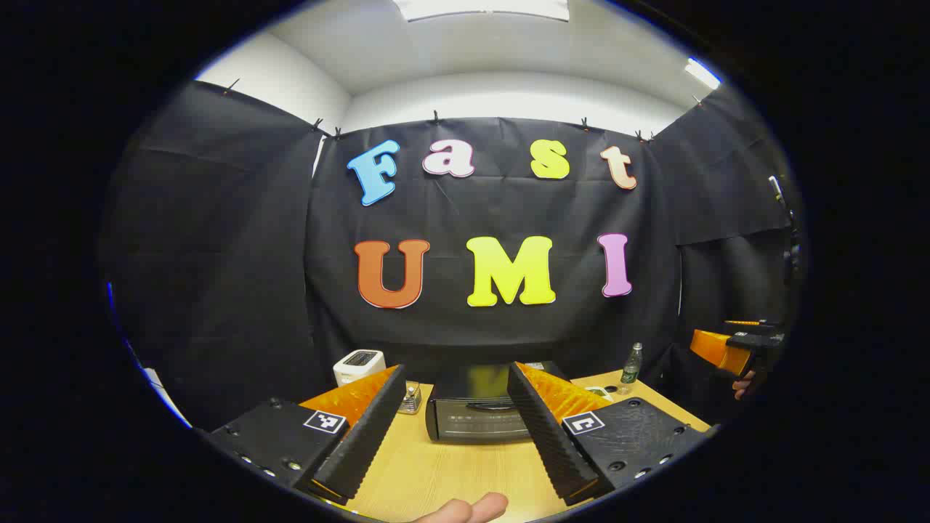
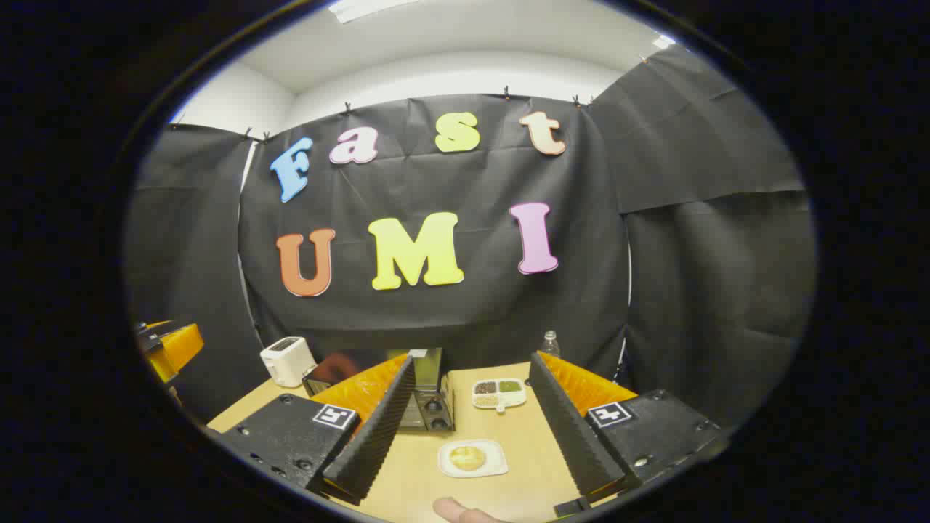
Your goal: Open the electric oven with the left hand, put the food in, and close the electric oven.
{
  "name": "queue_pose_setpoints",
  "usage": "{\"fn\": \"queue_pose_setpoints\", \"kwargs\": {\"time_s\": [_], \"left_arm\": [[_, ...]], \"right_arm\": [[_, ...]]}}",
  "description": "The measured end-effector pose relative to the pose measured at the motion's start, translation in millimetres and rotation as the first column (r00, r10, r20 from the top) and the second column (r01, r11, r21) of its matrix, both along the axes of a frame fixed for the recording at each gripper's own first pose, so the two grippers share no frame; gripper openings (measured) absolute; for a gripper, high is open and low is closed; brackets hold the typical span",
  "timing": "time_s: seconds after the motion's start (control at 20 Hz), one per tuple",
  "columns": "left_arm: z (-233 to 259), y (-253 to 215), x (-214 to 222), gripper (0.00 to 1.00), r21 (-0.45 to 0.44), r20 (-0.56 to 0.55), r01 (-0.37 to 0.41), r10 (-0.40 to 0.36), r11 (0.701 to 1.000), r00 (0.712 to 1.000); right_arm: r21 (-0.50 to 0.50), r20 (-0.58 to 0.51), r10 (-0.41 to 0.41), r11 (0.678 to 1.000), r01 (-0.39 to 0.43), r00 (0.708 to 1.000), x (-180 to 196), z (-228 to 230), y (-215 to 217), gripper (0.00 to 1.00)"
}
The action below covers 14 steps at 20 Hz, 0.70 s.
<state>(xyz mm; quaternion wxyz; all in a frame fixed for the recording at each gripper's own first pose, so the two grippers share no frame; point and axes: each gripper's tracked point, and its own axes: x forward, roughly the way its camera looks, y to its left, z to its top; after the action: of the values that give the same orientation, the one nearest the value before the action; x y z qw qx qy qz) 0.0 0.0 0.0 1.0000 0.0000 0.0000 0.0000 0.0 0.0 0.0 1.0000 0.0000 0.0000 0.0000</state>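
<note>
Left gripper view
Claw: the left gripper (image 1: 454, 425) hangs over the light wooden table (image 1: 429, 472), its fingers spread wide apart with nothing between them.
Oven: the black box-shaped electric oven (image 1: 479, 414) sits on the far middle of the table, seen between the fingers; its door is shut, its front faces the camera and its long axis runs left to right.
Other things: a white toaster (image 1: 358, 365) stands far left; a small glass jar (image 1: 411, 398) stands just left of the oven; a clear bottle with a green label (image 1: 631, 365) stands far right.
Other claw: the right gripper (image 1: 734, 349) shows at the right edge, held by a hand (image 1: 744, 383).
Hidden: a fingertip (image 1: 465, 510) is cut off at the bottom edge; the oven's sides are covered by the fingers.

Right gripper view
Claw: the right gripper (image 2: 472, 428) also hovers wide open and holds nothing.
Food: a round golden piece of food (image 2: 467, 457) lies on a white rounded plate (image 2: 494, 468) near the table's front, between the fingers.
Oven: it stands left of centre and is partly behind the left finger, so its handle is hard to make out.
Other things: a white divided tray of seasonings (image 2: 500, 393) lies beyond the plate.
Room: black cloth walls (image 2: 712, 254) all round, a white ceiling (image 2: 450, 51) above.
</note>
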Motion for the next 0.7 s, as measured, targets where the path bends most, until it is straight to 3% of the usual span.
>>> {"fn": "queue_pose_setpoints", "kwargs": {"time_s": [0.7], "left_arm": [[-9,-5,6,0.93,0.033,-0.020,0.008,-0.008,0.999,1.000]], "right_arm": [[-0.069,-0.001,-0.016,0.998,0.016,1.000,0,6,-4,1.00]]}}
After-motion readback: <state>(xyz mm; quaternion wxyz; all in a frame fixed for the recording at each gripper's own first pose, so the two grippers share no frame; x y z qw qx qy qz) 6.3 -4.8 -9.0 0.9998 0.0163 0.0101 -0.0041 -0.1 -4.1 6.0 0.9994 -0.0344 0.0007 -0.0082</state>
